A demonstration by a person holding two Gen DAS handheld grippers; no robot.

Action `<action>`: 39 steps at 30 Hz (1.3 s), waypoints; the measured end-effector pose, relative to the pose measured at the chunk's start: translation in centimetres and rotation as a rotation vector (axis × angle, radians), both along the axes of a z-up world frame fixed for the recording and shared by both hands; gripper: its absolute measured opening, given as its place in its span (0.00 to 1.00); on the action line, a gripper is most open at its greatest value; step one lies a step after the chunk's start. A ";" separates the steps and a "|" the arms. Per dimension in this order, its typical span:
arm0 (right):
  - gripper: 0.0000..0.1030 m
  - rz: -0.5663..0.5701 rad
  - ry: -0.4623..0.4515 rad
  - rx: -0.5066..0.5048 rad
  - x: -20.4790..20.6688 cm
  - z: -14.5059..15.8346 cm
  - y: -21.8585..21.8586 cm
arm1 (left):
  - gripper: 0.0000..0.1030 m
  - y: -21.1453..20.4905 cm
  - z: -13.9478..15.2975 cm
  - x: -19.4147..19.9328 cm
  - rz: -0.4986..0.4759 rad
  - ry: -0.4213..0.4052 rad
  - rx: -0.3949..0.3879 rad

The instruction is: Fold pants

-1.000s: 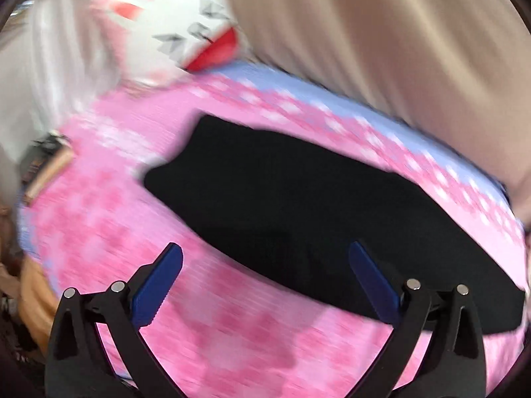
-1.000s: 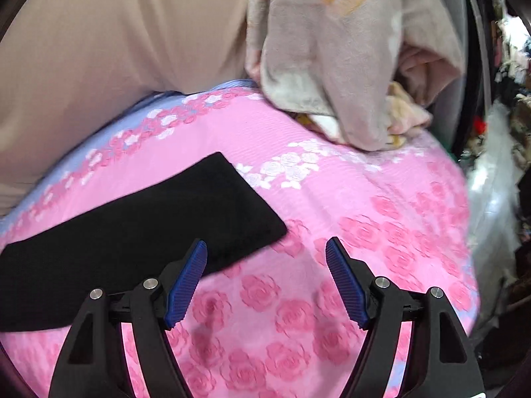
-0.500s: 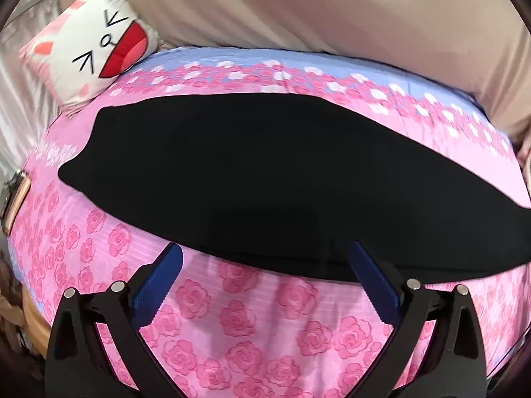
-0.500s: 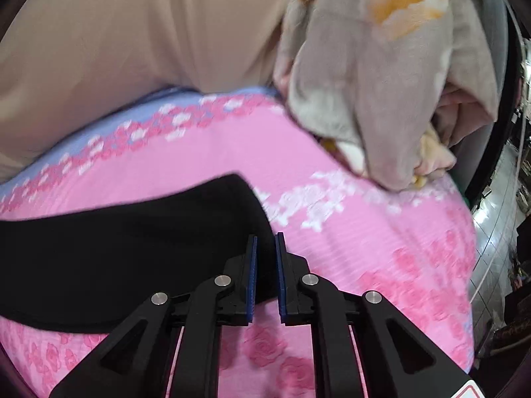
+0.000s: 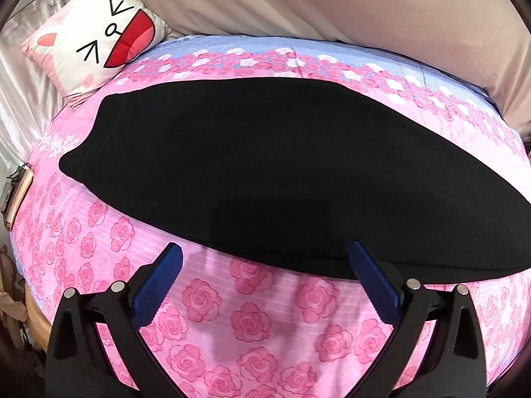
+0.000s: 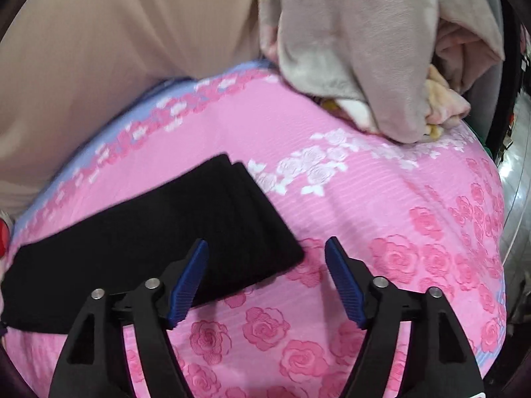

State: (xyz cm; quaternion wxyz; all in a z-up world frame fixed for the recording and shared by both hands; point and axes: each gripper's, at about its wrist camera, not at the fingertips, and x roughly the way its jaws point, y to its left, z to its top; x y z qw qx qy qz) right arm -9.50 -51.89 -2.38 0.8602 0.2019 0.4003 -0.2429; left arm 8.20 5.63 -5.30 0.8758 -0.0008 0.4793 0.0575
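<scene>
Left wrist view shows flat black fabric pants (image 5: 265, 172) on the pink rose-print bed (image 5: 252, 325), probably halved lengthwise already, left gripper (image 5: 265, 278) empty with jaws spread, right gripper (image 6: 265, 275) with jaws opening astride the hem corner, so next comes pinching both ends.

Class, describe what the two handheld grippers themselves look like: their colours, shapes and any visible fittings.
The left gripper and the right gripper look alike: black plastic frames with triangular cut-outs, linked arms joined by round silver pins, and two fingers faced with blue ribbed pads. No cables, markings, hands or sleeves are visible.
</scene>
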 end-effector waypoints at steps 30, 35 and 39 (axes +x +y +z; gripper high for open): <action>0.48 0.866 0.030 -0.208 18.7 -2.1 50.6 | 0.96 27.1 -0.1 -2.4 0.357 -0.085 -0.271; 0.66 0.800 -0.069 -0.194 14.4 2.0 47.5 | 0.96 29.5 -1.4 0.9 0.423 -0.061 -0.422; 0.69 0.685 -0.068 -0.244 11.1 3.3 43.0 | 0.94 29.5 -2.3 4.3 0.455 -0.069 -0.466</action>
